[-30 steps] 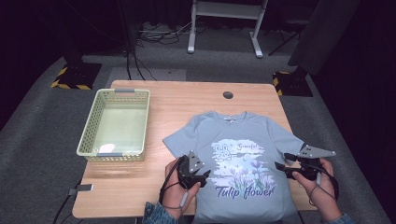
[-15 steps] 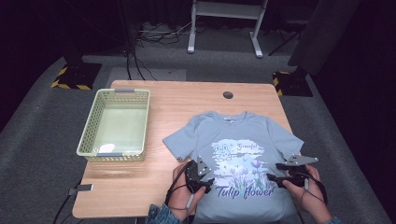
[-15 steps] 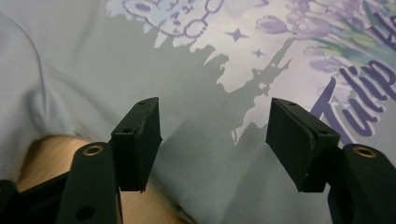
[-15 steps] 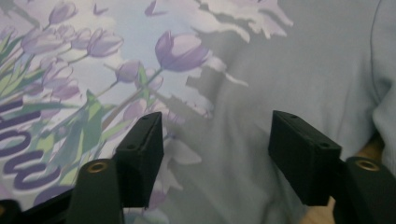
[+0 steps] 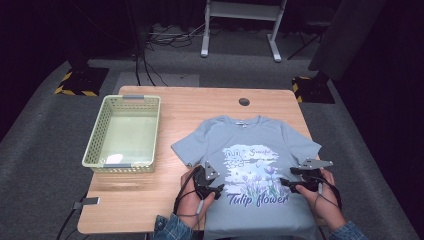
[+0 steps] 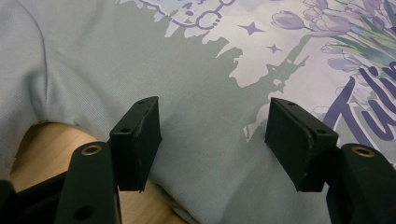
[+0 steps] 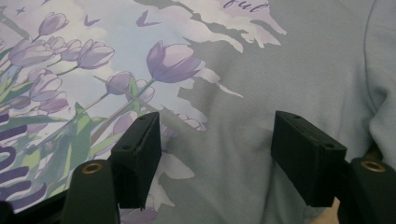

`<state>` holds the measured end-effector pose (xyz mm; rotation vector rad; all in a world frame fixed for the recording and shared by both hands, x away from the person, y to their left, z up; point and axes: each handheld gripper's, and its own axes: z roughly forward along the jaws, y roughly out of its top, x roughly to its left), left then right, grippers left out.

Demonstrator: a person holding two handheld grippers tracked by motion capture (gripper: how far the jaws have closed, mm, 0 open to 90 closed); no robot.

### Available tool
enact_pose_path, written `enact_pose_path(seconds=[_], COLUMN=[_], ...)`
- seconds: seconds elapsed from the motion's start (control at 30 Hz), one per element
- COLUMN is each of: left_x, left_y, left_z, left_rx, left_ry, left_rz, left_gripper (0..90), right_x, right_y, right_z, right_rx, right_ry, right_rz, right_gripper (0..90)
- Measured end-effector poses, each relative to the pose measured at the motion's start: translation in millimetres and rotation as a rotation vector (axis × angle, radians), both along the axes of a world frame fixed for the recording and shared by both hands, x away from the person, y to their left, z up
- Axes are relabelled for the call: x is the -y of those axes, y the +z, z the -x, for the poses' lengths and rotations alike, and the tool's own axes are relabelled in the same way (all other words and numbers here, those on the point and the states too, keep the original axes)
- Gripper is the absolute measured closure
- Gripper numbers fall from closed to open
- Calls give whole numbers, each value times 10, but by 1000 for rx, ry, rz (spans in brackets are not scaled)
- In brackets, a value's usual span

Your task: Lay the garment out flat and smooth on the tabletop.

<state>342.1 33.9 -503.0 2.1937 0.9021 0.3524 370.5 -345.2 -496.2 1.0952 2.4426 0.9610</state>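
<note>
- a light blue t-shirt is laid flat, print up, on the right half of a wooden table, its collar toward the far edge and its hem hanging over the near edge.
- a pale green plastic basket is set on the left part of the table, well apart from the shirt; a small pale patch is seen on its floor, too blurred to be named.
- the left gripper is held over the shirt's lower left side, near the side seam; in the left gripper view its jaws are spread wide with nothing between them, above the cloth where the bare table shows beside the hem.
- the right gripper is held over the lower right side; in the right gripper view its jaws are likewise wide and empty above the printed tulips.
- the shirt is judged to be light, soft and limp: it would sag and crease when lifted, and the knit could slip if only a thin layer were pinched.
- a hold is best taken at a hemmed edge or side seam, one gripper at each side, so that the cloth is kept spread.
- "tulip flower" can be read in purple script across the lower print; smaller writing above it ends in "ful", the rest not legible.
</note>
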Motion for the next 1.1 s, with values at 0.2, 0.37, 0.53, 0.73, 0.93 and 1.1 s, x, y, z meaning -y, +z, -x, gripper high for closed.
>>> enact_pose_path(seconds=[0.2, 0.37, 0.53, 0.73, 0.93, 1.1], left_x=[-124, -185, -262, -346, -439, -496], left_y=[-1, 12, -3, -20, -20, -20], left_z=[-175, -320, -461, -648, -868, -1004], left_rx=[-1, -15, -12, 0, -4, -5], left_ry=[19, 26, 34, 52, 58, 75], left_rz=[8, 9, 36, 56, 63, 70], left_gripper=[351, 351, 351, 351, 351, 352], right_x=[-118, -211, -274, -354, -437, -491], right_y=[0, -6, -12, -11, -11, -20], right_z=[-182, -297, -402, -557, -740, -890], right_rx=[0, 9, 15, 16, 14, 22], right_ry=[-8, -28, -39, -53, -62, -70], right_rz=[-3, -4, -7, -6, -10, -17], right_gripper=[334, 330, 327, 322, 316, 310])
